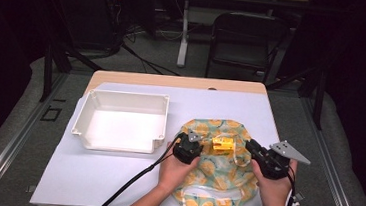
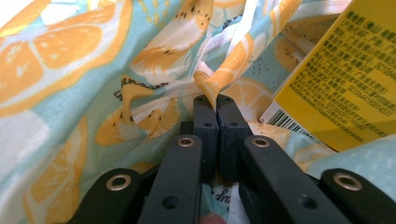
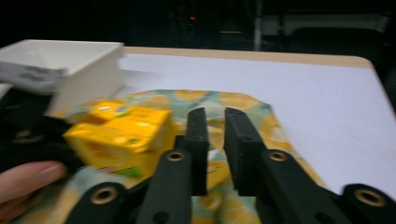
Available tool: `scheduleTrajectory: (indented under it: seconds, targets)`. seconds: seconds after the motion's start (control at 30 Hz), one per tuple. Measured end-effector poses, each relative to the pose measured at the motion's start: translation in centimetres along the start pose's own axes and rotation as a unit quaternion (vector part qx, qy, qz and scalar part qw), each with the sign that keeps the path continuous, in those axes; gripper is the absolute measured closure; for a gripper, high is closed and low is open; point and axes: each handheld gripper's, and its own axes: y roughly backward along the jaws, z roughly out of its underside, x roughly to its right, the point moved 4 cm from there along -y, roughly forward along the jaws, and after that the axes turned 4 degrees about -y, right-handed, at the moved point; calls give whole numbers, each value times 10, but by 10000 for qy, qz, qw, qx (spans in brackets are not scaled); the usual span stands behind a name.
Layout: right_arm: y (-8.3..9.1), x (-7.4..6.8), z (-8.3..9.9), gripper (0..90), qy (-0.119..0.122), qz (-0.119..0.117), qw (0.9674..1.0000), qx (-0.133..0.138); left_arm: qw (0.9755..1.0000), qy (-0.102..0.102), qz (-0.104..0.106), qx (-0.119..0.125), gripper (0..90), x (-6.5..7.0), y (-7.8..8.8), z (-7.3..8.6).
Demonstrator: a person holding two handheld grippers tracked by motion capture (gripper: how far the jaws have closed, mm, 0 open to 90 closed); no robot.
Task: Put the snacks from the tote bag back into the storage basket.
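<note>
While the high view shows the fruit-print bag (image 1: 218, 166) lying on the bench (image 1: 114, 177) beside the white bin (image 1: 119, 120), the yellow carton (image 1: 222, 144) rests on it; left tongs (image 2: 216, 99) pinch a bag fold; right tongs (image 3: 215, 116) stand slightly parted, gripping nothing.

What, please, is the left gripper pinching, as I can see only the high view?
Observer: In the left gripper view, the left gripper is shut on a fold of the orange-slice-patterned turquoise fabric bag.
Operator: Is the small yellow carton close to it?
Observer: Yes, the small yellow carton lies just beside that fold, its barcode facing the jaws.
Operator: And is the right gripper holding anything?
Observer: No, in the right gripper view, the right gripper is slightly open with nothing between its jaws, over the bag.
</note>
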Motion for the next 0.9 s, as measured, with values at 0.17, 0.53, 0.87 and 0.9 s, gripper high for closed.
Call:
scheduleTrajectory:
  seconds: [0.17, 0.53, 0.87, 0.9]
  targets:
    - [-3, -11, 16, 900, -161, -399, 9985, -339, 10000, 3, -37, 41, 883, 1, 0, 0]
    - [-31, -14, 56, 900, -289, -360, 9894, -1374, 10000, 41, 10, 52, 864, 1, 0, 0]
    - [-31, -5, 71, 900, -368, -142, 9773, -2082, 9998, 64, 111, 176, 797, -1, 4, 1]
    - [-25, -6, 67, 900, -393, -158, 9809, -1898, 9998, 64, 111, 176, 795, -1, 4, 1]
